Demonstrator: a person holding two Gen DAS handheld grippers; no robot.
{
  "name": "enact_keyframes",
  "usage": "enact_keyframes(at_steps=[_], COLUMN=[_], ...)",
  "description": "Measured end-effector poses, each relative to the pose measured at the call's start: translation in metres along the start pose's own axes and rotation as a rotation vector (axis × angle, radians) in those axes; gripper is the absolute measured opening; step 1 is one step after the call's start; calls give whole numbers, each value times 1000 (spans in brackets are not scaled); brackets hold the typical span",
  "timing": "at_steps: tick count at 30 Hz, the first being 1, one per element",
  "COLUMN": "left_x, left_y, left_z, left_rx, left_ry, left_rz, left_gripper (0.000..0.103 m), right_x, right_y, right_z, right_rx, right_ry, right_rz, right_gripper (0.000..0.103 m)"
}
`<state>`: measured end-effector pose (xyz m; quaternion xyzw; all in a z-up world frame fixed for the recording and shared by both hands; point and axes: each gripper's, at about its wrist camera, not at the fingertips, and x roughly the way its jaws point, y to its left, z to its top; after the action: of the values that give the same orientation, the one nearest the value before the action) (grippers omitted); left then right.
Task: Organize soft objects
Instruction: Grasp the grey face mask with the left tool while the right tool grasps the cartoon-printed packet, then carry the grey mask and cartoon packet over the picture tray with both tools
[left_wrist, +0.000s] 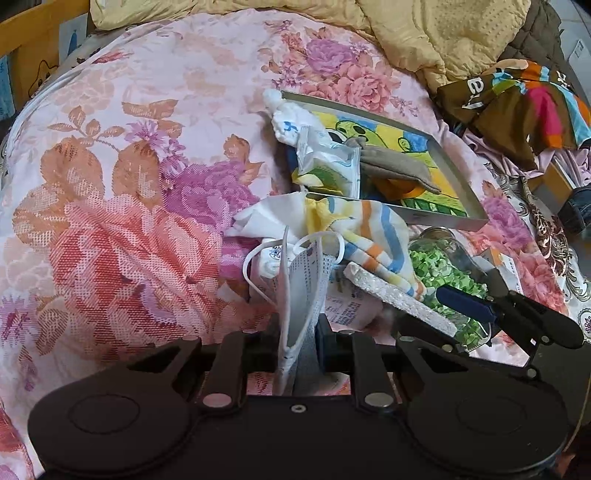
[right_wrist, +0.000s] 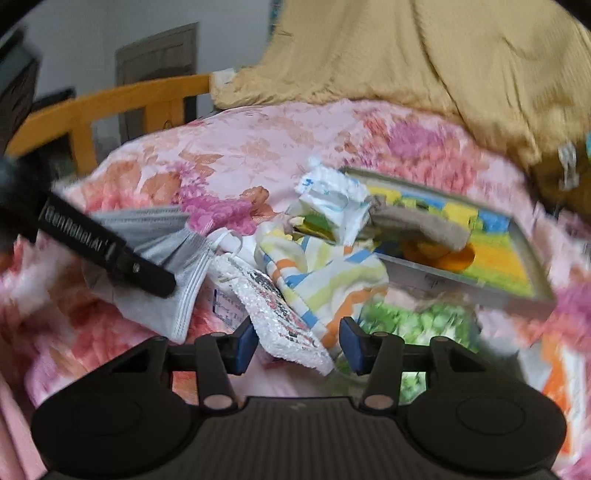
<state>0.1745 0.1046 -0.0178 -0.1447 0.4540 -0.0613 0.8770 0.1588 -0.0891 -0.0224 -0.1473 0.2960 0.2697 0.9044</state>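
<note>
Face mask (left_wrist: 301, 295), pleated, grey-white with white ear loops, pinched upright between left fingers (left_wrist: 327, 341). Striped cloth (right_wrist: 325, 280), yellow, orange, blue on white, crumpled just beyond right fingers (right_wrist: 349, 341). White foam sheet (right_wrist: 280, 321), printed, lying between those half-spread fingers, grip unclear.

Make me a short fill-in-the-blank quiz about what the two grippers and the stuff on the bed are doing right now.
1. The left gripper is shut on a pleated face ____.
2. The white foam sheet lies between the open pads of the ____ gripper.
3. The grey cloth pouch rests inside the metal ____.
4. The striped towel has orange, yellow and ____ stripes.

Missing words: mask; right; tray; blue
</note>
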Motion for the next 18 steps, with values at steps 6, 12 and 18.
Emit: enact_keyframes(at_steps=[6, 12, 18], left_x=[0, -7, -16], left_y=[1, -1, -4], left_z=[0, 0, -1], left_rx=[-7, 3, 6], left_ry=[-14, -62, -121], left_rz=[-10, -41, -63], left_gripper=[19, 19, 19], right_x=[0, -11, -33], right_y=[25, 17, 13], right_z=[-1, 4, 8], right_rx=[-150, -90, -51], right_ry=[-10, -45, -125], right_rz=[-27, -9, -4], right_gripper=[17, 12, 11])
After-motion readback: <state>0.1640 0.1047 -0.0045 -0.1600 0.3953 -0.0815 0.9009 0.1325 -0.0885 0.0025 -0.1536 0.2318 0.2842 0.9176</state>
